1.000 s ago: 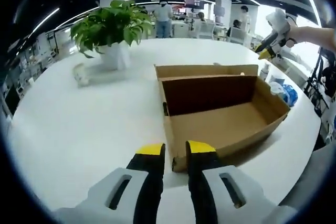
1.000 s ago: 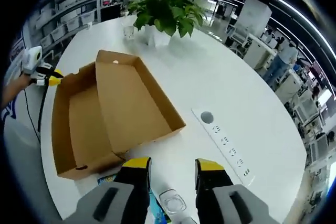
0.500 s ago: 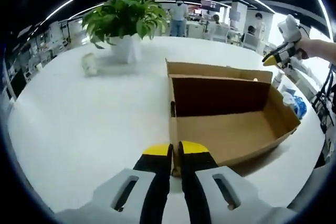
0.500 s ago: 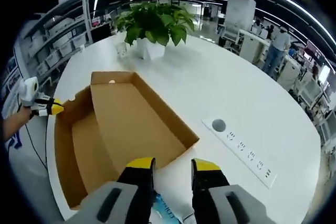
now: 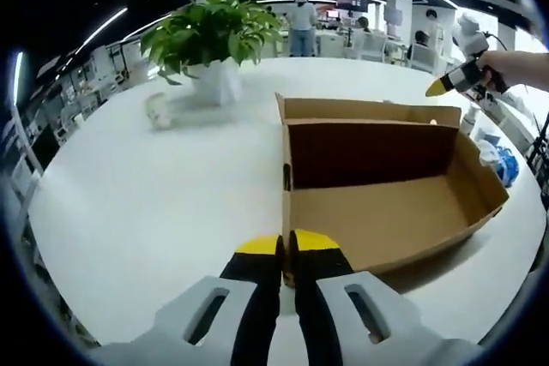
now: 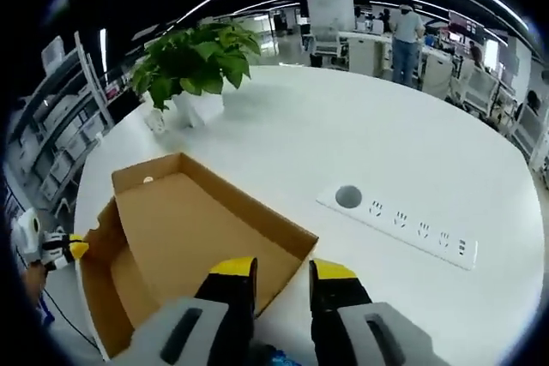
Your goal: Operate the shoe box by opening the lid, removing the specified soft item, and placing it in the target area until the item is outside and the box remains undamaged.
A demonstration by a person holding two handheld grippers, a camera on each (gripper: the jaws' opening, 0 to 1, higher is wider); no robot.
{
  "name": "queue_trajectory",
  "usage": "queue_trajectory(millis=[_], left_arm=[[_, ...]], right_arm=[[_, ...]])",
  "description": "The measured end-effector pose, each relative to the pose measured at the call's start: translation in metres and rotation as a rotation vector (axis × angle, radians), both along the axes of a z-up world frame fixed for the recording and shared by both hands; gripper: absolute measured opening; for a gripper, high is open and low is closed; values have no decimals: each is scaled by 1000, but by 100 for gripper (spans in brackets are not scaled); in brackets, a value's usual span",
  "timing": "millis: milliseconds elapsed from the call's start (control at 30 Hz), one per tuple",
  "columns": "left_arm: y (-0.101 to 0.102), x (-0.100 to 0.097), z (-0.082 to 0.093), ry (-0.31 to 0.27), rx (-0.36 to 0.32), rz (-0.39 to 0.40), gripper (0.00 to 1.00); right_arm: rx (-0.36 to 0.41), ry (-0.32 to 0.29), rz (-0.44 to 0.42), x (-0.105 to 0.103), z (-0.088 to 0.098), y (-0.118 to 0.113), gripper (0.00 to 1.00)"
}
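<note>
An open brown cardboard shoe box (image 5: pixel 386 203) lies on the white table, its inside bare. In the left gripper view, my left gripper (image 5: pixel 286 246) is at the box's near corner, with its jaws closed on the corner wall. My right gripper (image 5: pixel 450 83), held by a hand, hovers above the box's far right end. A soft blue and white item (image 5: pixel 502 160) rests on the table just beyond that end. In the right gripper view, my right gripper (image 6: pixel 281 270) stands open over the box (image 6: pixel 189 229) with nothing between its jaws. My left gripper (image 6: pixel 56 248) is at the box's far corner.
A potted green plant (image 5: pixel 210 40) and a small cup (image 5: pixel 157 111) stand on the table behind the box. A socket strip (image 6: pixel 403 229) is set into the table right of the box. The round table edge runs close by, and people stand in the background.
My left jaws have closed from open onto the box's near corner. My right gripper has lifted and swung over the box, and the blue item has left its view.
</note>
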State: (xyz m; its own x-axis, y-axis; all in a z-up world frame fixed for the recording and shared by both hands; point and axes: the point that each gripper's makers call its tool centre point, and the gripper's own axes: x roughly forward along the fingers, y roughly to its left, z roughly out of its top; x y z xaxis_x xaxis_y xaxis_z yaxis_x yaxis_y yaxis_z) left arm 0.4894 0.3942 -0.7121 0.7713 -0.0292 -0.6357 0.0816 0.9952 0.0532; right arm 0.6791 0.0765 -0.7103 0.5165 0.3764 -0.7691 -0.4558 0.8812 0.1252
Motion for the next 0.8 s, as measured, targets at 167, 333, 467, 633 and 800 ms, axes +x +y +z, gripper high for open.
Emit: queue_trajectory(millis=[167,333,467,633,800], left_arm=[[2,-1,-1,5,3,4,2],[2,0,-1,17,8,7,2],[3,0,-2,17,6,10,2],[3,1,-3,23,8,7,2],[3,1,-3,20,15,9,2]], right_arm=[[-51,30,-30,-1,-17,-3,21],[-71,58,-46,-4,-29,0,19],[-56,84,-83,-5,-30,2,17],[9,68,-160,1,-23,-2,20],[53,85,-189,4,-17,-3,19]])
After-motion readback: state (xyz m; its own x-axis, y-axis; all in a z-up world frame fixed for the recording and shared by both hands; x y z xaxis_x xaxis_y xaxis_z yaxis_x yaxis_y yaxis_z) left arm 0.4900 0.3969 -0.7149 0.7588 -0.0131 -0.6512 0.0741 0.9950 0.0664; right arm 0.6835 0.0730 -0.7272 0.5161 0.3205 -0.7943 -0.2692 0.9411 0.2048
